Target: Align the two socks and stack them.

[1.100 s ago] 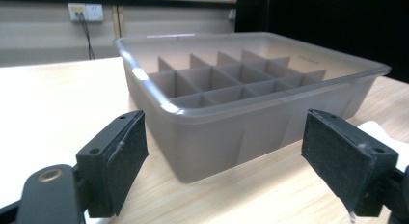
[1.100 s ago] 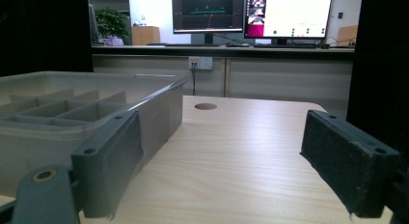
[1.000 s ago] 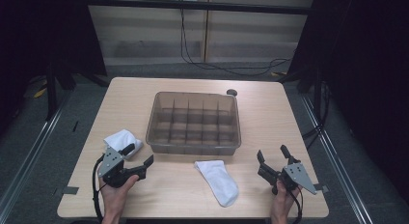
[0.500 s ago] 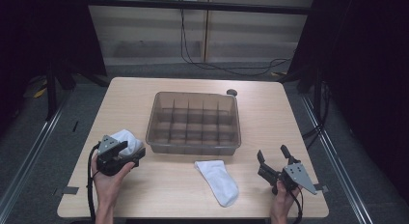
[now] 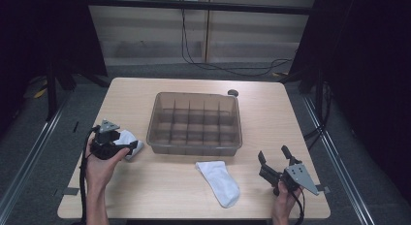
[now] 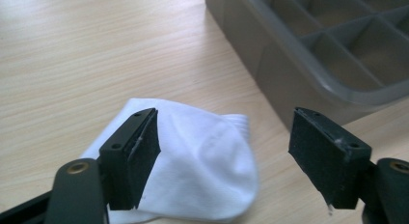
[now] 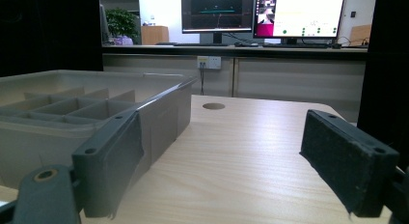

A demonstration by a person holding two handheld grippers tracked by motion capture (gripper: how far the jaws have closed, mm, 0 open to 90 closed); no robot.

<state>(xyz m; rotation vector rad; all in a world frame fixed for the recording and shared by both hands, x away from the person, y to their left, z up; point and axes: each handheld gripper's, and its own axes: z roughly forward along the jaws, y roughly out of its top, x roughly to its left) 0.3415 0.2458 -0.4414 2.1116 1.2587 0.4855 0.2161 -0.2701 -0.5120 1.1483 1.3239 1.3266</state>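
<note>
A folded white sock [image 5: 129,136] lies left of the grey divided tray [image 5: 196,96]. My left gripper [image 5: 124,146] hovers over it. In the left gripper view the sock [image 6: 202,156] lies under and between the jaws of the left gripper [image 6: 224,121]. These jaws have just been closing a little, and the pads stand apart without pressing the cloth. A second white sock [image 5: 219,180] lies flat in front of the tray. My right gripper [image 5: 274,155] rests open at the front right, and in its own view the right gripper [image 7: 224,122] holds nothing.
The tray's corner [image 6: 308,64] stands close to the right of the folded sock. A round hole [image 7: 213,106] sits in the tabletop near the far edge, behind the tray [image 7: 96,113]. Bare wood [image 5: 160,186] lies between the two hands.
My left gripper has moved from the table's front away from the person and now hangs over the folded sock. The right gripper has stayed put.
</note>
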